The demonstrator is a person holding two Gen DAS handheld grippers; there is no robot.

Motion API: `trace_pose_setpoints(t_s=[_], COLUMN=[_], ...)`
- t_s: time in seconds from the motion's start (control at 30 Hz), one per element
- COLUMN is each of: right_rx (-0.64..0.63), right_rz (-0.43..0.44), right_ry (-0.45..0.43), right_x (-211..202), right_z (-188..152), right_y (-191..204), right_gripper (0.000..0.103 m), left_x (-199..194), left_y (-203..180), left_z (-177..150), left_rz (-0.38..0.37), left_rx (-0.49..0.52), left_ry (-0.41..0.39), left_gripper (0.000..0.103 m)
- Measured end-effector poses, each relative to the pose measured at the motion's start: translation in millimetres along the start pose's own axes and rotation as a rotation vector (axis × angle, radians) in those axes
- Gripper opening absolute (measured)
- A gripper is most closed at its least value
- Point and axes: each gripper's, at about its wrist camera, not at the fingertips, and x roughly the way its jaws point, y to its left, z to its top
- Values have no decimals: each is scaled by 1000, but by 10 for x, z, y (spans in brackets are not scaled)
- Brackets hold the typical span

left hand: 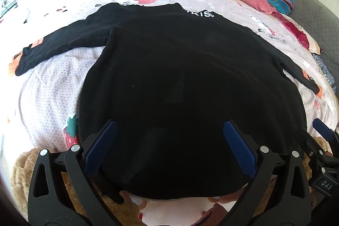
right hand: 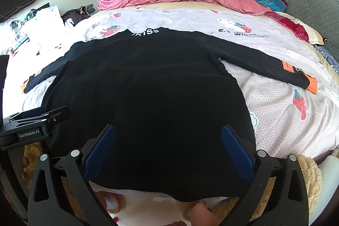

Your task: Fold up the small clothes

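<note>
With both the left gripper [left hand: 169, 151] and right gripper [right hand: 168, 154] fingers spread empty over the black top [left hand: 180, 82], I risk pinching the bed sheet [left hand: 53, 99] beneath its hem between my fingers.

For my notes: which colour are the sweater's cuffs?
Orange cuffs on the black sweater; clearest in the right wrist view.
</note>
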Motion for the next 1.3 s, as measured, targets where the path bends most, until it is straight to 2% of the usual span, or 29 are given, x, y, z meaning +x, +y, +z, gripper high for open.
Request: trace_pose_setpoints(t_s=[1.3], right_rx=[20], right_rz=[18], right_ry=[5], right_x=[8], right_z=[29], right_y=[-26], right_gripper=[99], left_x=[-36], left_y=[-5], left_z=[57], left_rz=[-15], left_rx=[-3], left_ry=[-9], left_gripper=[94])
